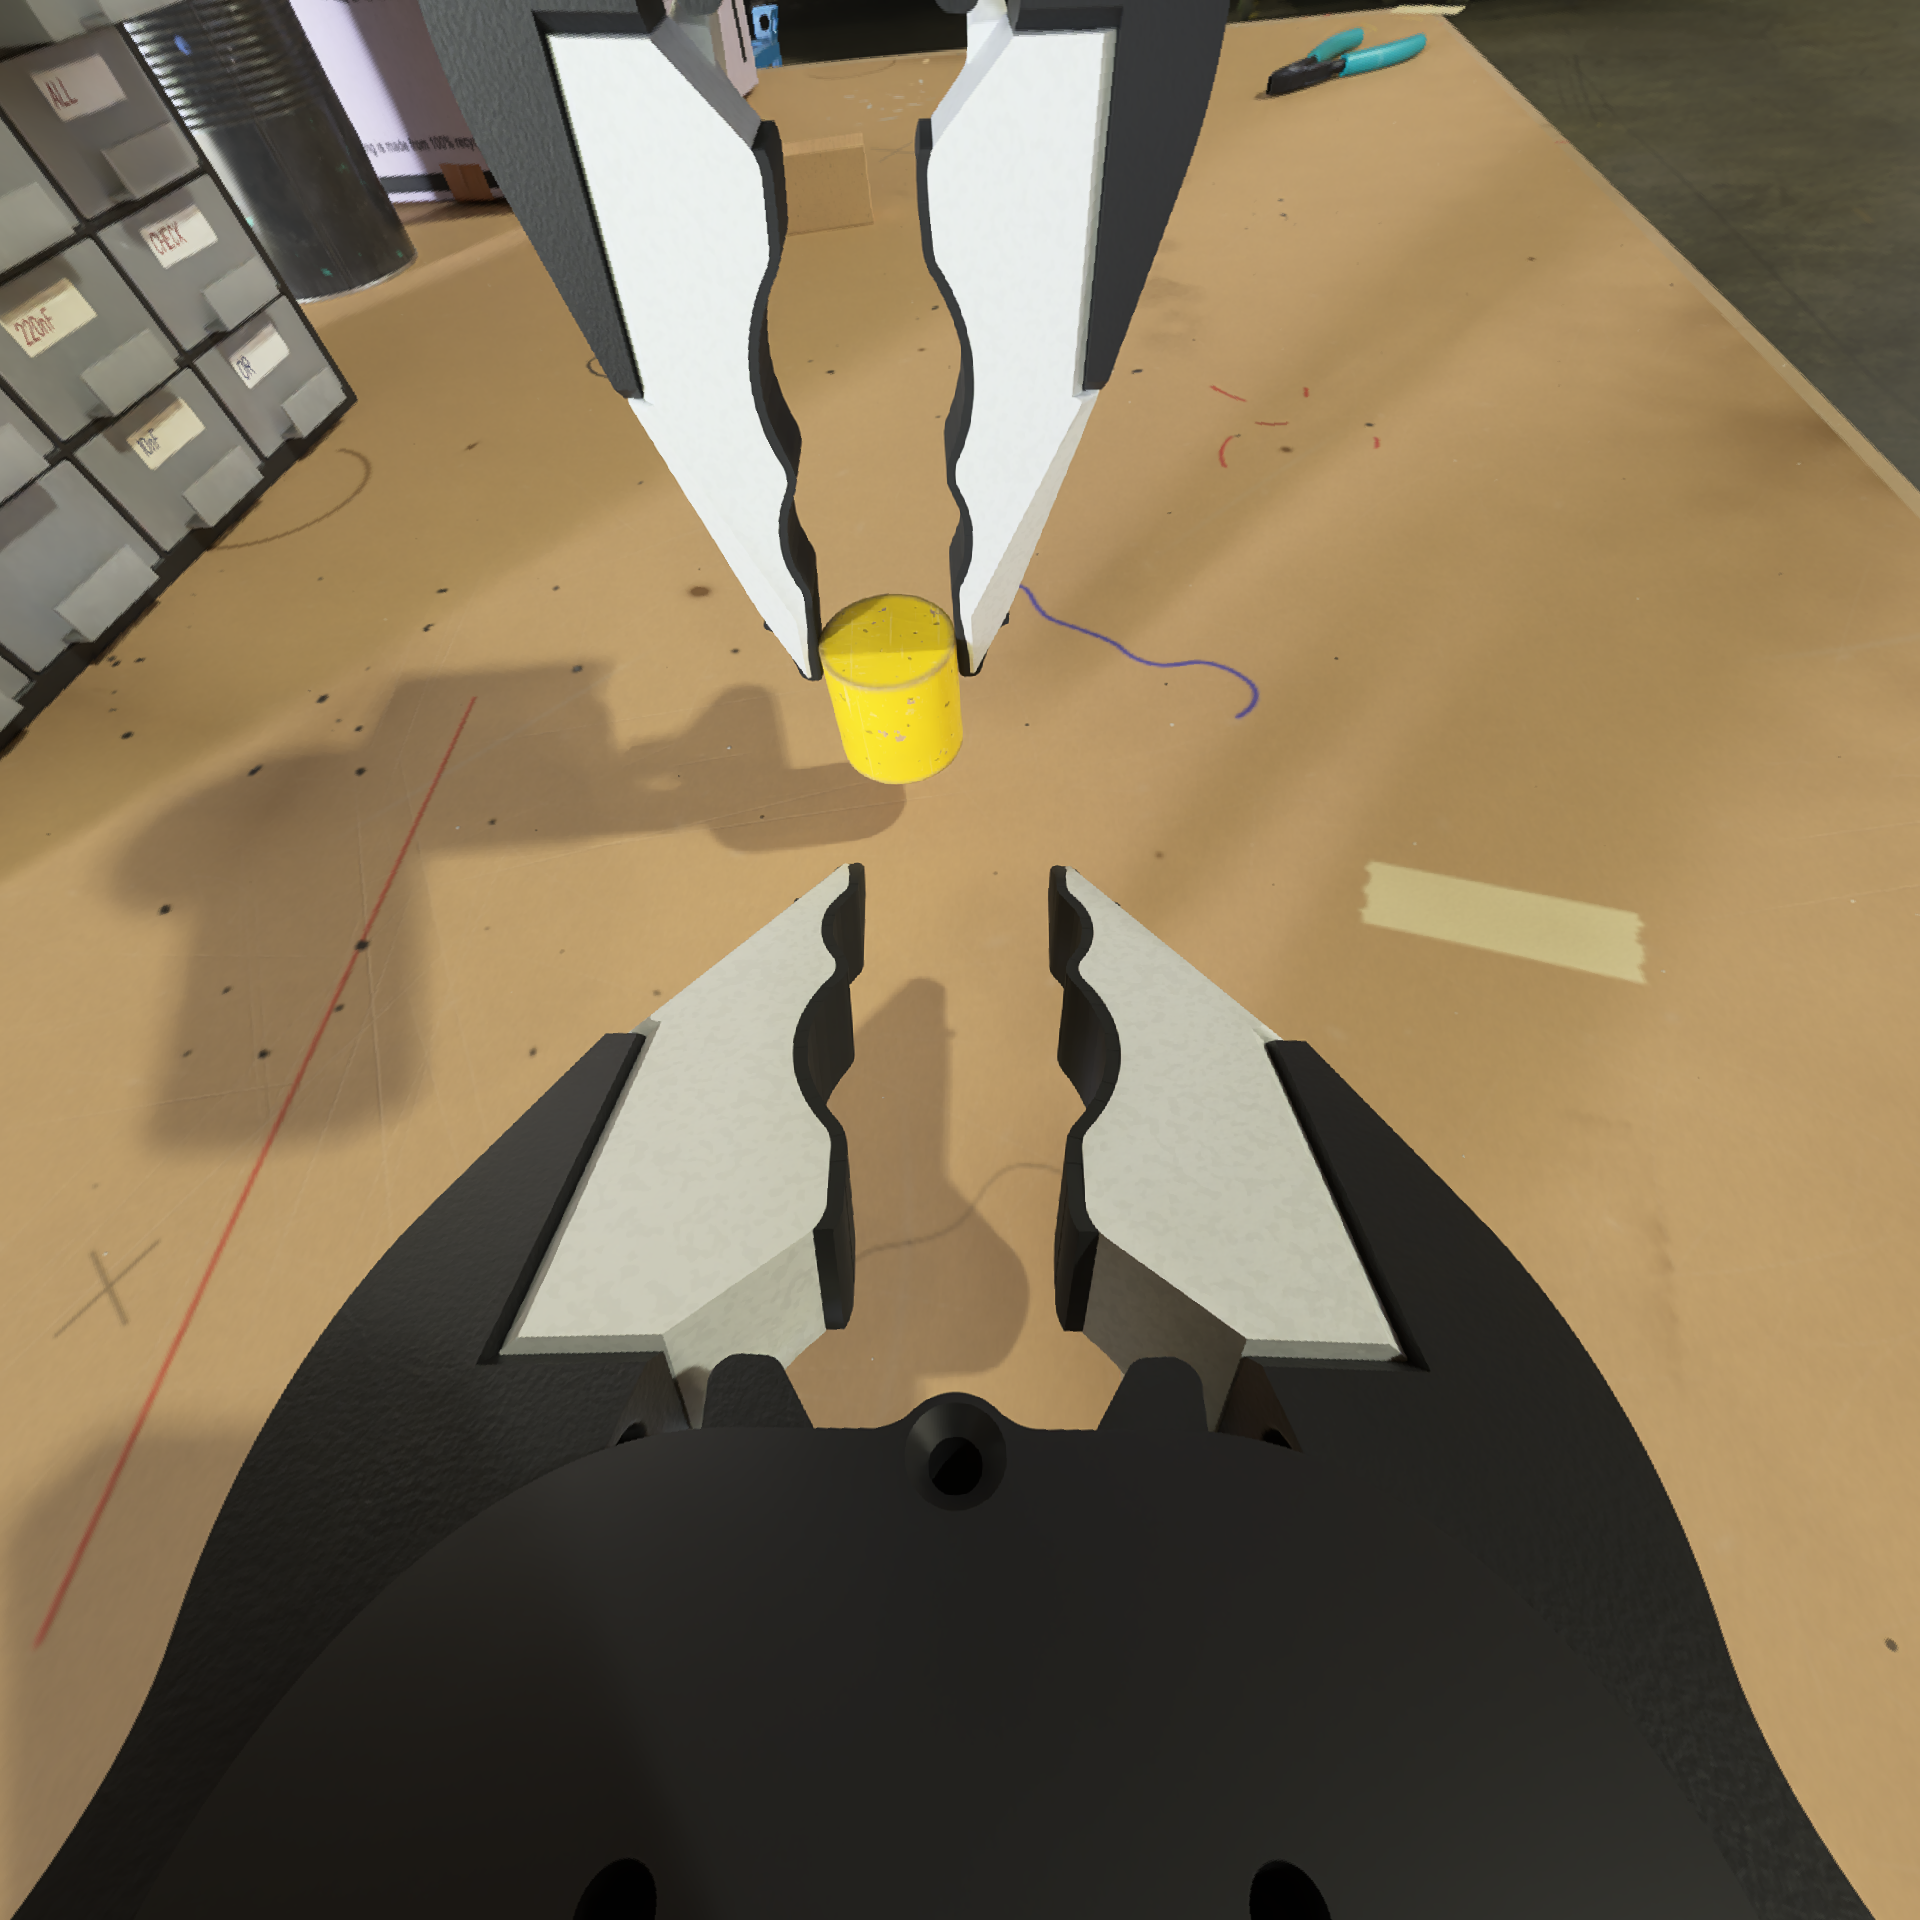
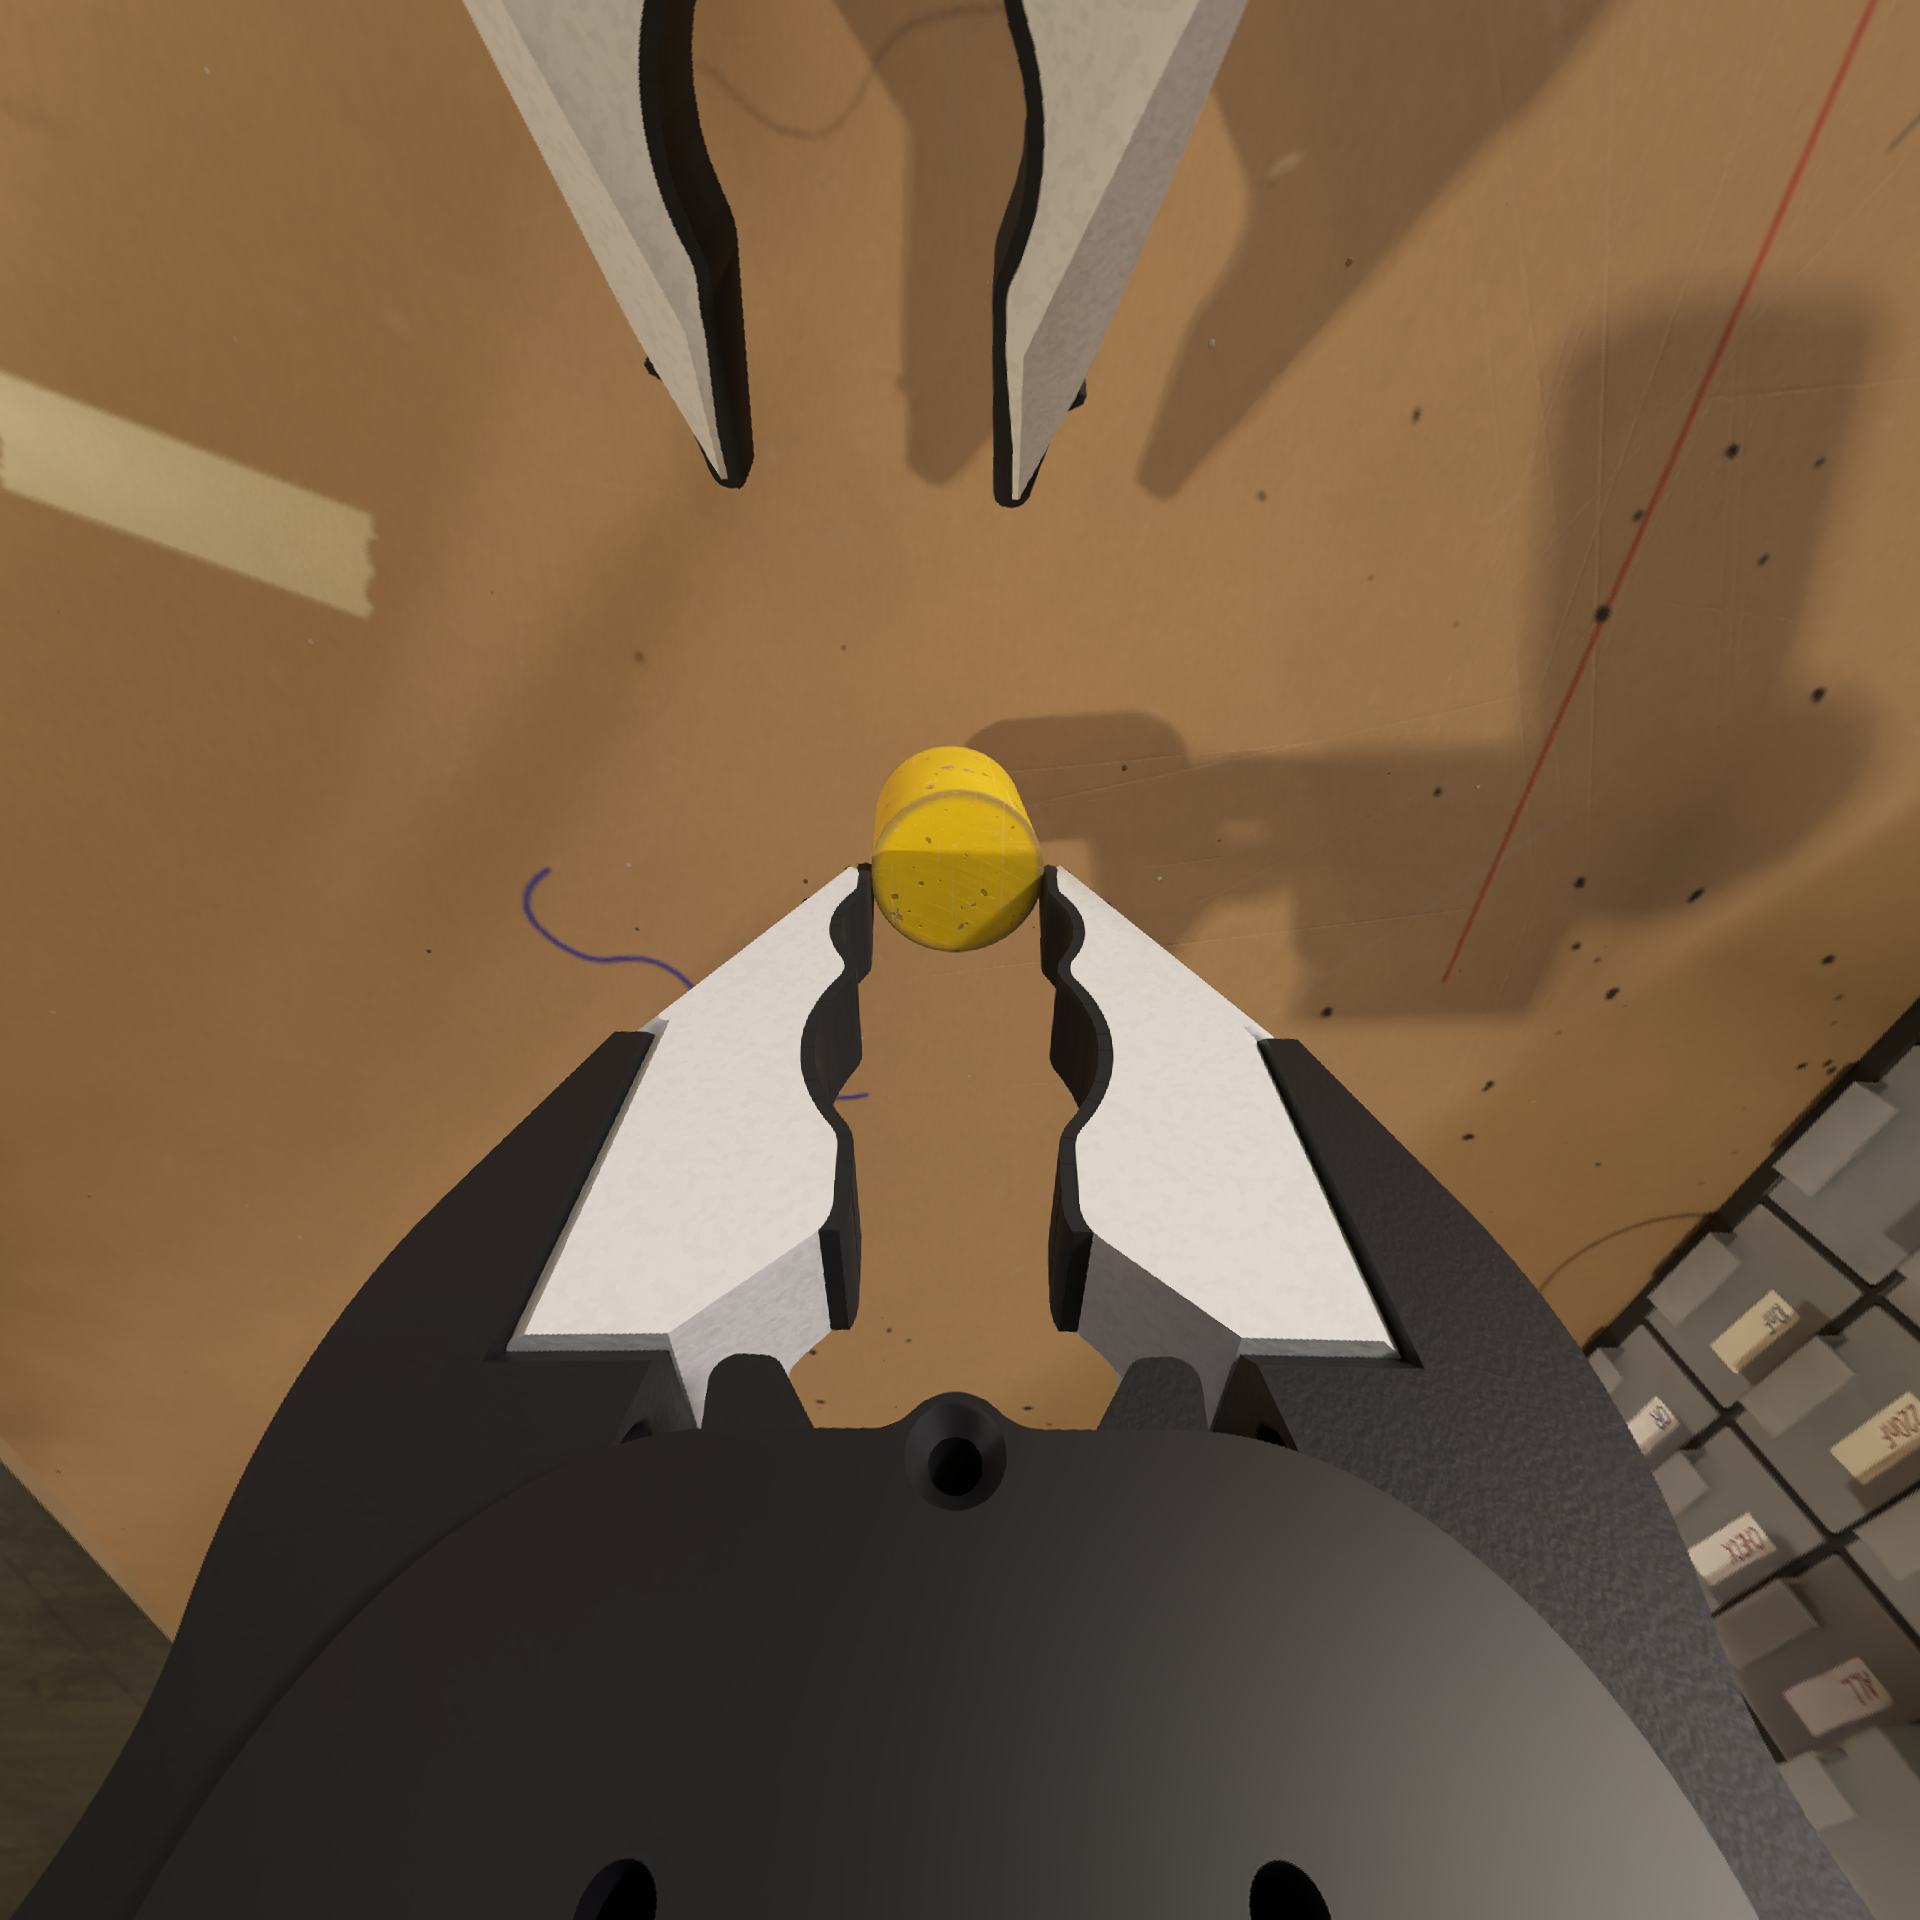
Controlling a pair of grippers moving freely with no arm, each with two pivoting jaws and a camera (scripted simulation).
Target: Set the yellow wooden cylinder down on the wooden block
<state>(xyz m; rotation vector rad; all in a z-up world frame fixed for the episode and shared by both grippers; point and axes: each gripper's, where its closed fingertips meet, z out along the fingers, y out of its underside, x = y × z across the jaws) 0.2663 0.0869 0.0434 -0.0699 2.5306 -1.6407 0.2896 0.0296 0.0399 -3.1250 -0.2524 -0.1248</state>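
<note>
The yellow wooden cylinder (image 1: pixel 891 691) stands upright at or just above the brown tabletop; I cannot tell whether it touches. My right gripper (image 1: pixel 890 665) comes down from the far side and is shut on the cylinder's top end. In the right wrist view the cylinder (image 2: pixel 954 862) sits between the right gripper's (image 2: pixel 954 875) fingertips. My left gripper (image 1: pixel 956 875) is open and empty, a short way in front of the cylinder; it also shows in the right wrist view (image 2: pixel 871 488). The wooden block (image 1: pixel 826 187) lies far back, partly hidden behind the right gripper's fingers.
A grey drawer cabinet (image 1: pixel 135 343) stands at the left and also shows in the right wrist view (image 2: pixel 1787 1455). A metal can (image 1: pixel 281 156) and a pale box (image 1: pixel 395 104) are behind it. Teal-handled pliers (image 1: pixel 1345 57) lie far right. A tape strip (image 1: pixel 1501 920) is stuck to the table. The table edge (image 1: pixel 1714 312) runs along the right.
</note>
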